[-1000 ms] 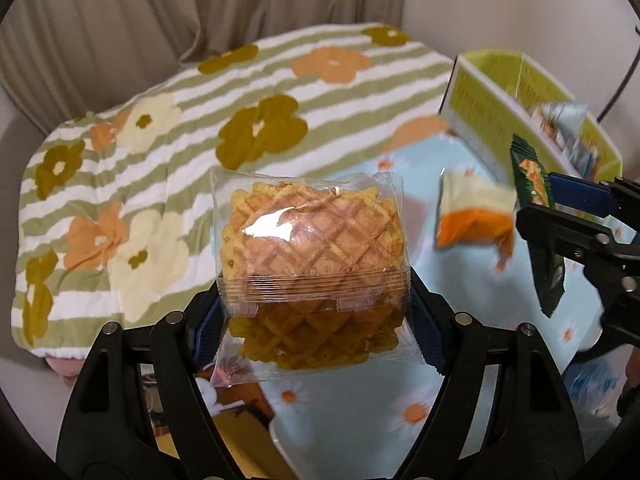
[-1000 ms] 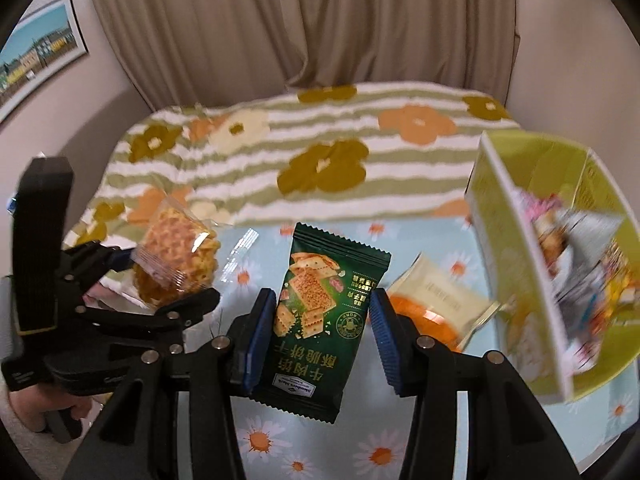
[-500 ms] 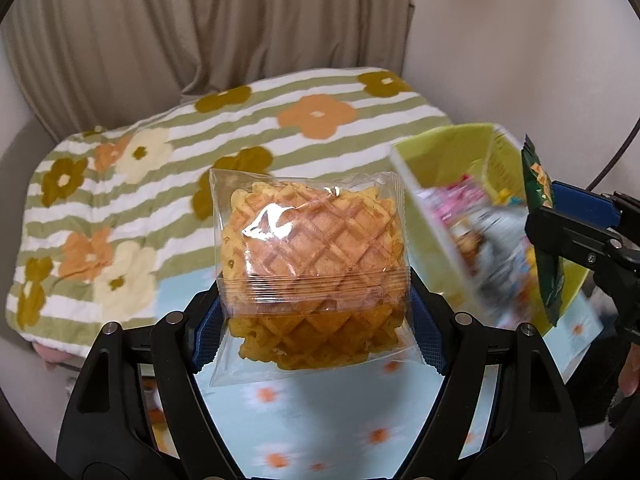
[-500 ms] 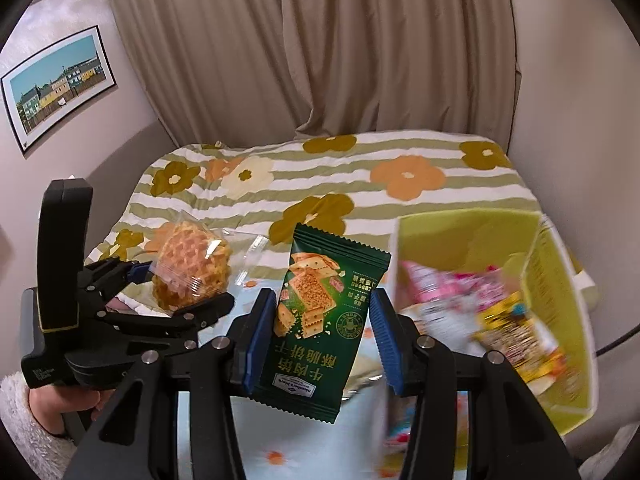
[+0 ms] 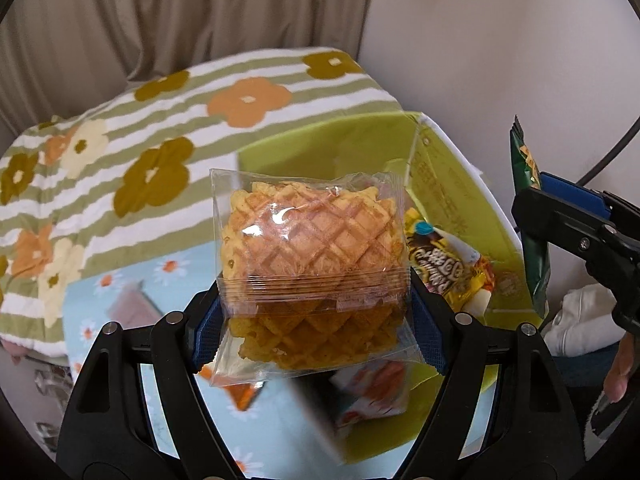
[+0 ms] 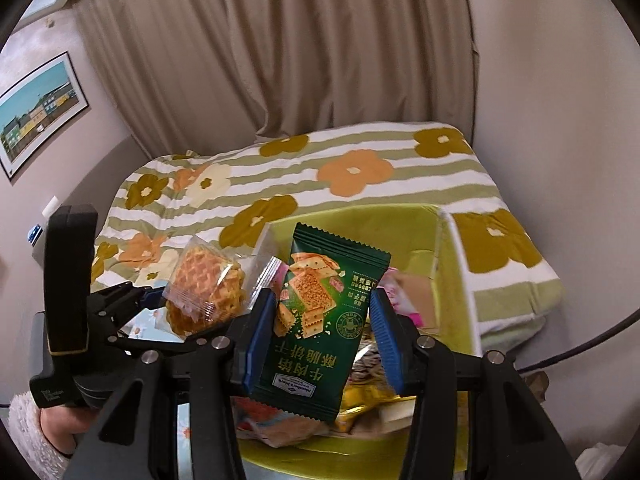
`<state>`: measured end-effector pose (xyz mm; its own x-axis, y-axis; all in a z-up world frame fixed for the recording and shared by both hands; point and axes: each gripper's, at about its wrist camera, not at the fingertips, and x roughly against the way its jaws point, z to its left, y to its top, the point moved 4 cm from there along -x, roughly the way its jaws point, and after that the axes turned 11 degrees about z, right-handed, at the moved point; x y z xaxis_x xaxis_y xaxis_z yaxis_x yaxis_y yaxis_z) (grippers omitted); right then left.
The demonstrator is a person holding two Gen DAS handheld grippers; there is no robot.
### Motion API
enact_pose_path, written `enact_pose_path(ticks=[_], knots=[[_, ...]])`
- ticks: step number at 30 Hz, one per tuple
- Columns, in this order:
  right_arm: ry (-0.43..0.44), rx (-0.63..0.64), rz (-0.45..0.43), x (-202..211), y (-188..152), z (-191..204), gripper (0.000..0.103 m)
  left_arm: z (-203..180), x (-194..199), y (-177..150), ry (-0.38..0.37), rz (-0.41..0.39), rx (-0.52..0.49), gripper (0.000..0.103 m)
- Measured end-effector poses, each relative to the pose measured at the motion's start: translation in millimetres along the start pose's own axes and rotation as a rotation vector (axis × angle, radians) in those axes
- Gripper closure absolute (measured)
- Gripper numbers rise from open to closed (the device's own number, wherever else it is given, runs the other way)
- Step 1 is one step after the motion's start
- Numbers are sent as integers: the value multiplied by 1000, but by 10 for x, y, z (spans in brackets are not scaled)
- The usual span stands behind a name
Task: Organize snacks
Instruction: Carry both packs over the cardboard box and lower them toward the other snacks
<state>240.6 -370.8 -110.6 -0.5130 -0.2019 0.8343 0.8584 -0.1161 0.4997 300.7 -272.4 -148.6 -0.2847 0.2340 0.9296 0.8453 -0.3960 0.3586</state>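
I am steering two handheld grippers above a lime-green snack box (image 5: 452,184); my left gripper (image 5: 312,320) has its blue pads clamped on a clear-wrapped waffle pack (image 5: 312,248), held upright by its lower half; my right gripper (image 6: 316,332) grips a dark green cracker packet (image 6: 320,320) at its sides, tilted a little to the right; both packs hang over the open box, which already holds several bright wrappers, among them a yellow packet (image 5: 448,268)

To finish this step well, I judge each pack should be brought low inside the box walls before the pads part, so neither slides off the heap; letting one go at a time would keep the two grippers, now close side by side, from knocking together; the waffle looks brittle, so a gentle set-down suits it better than a drop

The box sits on a pale blue cloth with small daisies (image 5: 104,292), at the right; beyond it lies a bed cover (image 6: 360,168) in green and white stripes with large orange, cream and olive flowers; beige curtains (image 6: 280,48) hang at the far side; a framed picture (image 6: 40,108) of coloured houses is on the left wall; a fluffy white sleeve (image 6: 28,432) shows near left
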Motion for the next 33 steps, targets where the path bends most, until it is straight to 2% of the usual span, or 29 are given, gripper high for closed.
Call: enact_pose_path(ticks=[3,5,6,7,10,12,19,25,33], knots=[[-1,-24,9,-33,-20,-142,59,-79,-47,103,-17,-8,-3,27],[3,-42,11,-44,-31,-232,59,-153,-63,175,-25,-20,-17,20],[5,-51,12,-60,-25,-273,59,-187,-86,196,-17,-15,-27,8],[8,-62,14,-77,-32,-314,59,-197,-112,205,11,-7,-30,0],[16,-74,24,-112,-32,-371,59,-169,-199,195,34,25,-37,0],[12,-74,29,-127,-30,-392,59,-119,-215,142,23,36,-17,0],[21,-85,60,-257,-44,-424,59,37,-130,19,7,26,24,0],[24,-88,56,-277,-30,-435,59,-15,-45,43,-29,0,4,0],[25,-95,51,-258,-64,-442,59,-118,0,48,-31,-9,-23,0]])
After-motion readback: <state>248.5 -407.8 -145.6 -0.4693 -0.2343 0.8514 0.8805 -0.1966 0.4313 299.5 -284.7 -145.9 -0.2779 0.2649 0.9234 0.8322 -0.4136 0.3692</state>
